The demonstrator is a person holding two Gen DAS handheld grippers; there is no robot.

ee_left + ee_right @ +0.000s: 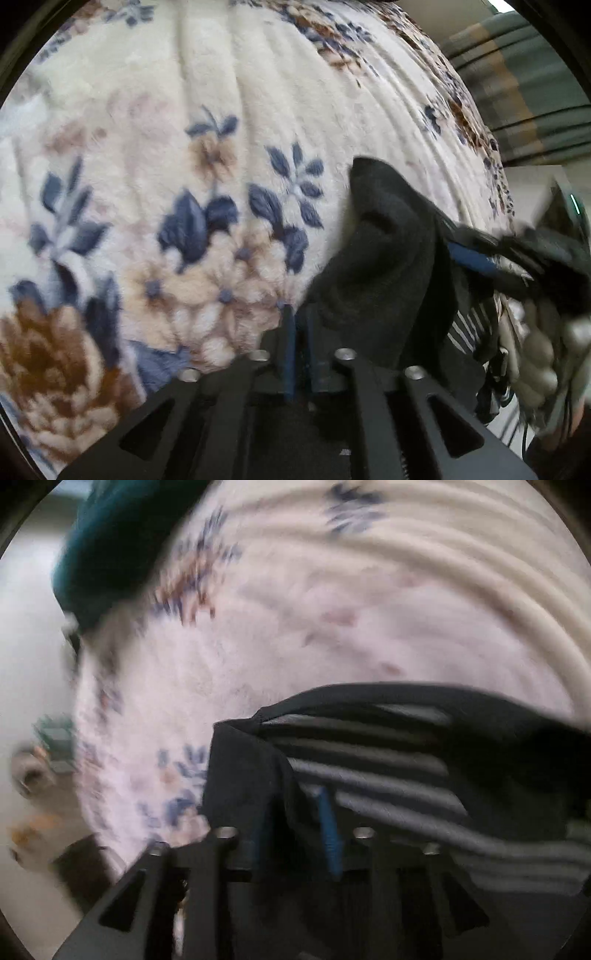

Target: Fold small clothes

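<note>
A small black garment [388,258] with grey stripes [369,771] hangs over a floral fleece blanket [184,184]. My left gripper [301,321] is shut on the garment's black edge at its lower left. My right gripper [295,805] is shut on a dark fold of the same garment, with the striped part spreading to the right; this view is blurred. The right gripper [480,258] shows at the right of the left wrist view, holding the garment's other end.
The cream blanket with blue and brown flowers [295,609] covers the whole surface under both grippers. A dark teal object [107,554] lies at the blanket's far left edge. Striped curtains [517,92] hang beyond the blanket's right edge.
</note>
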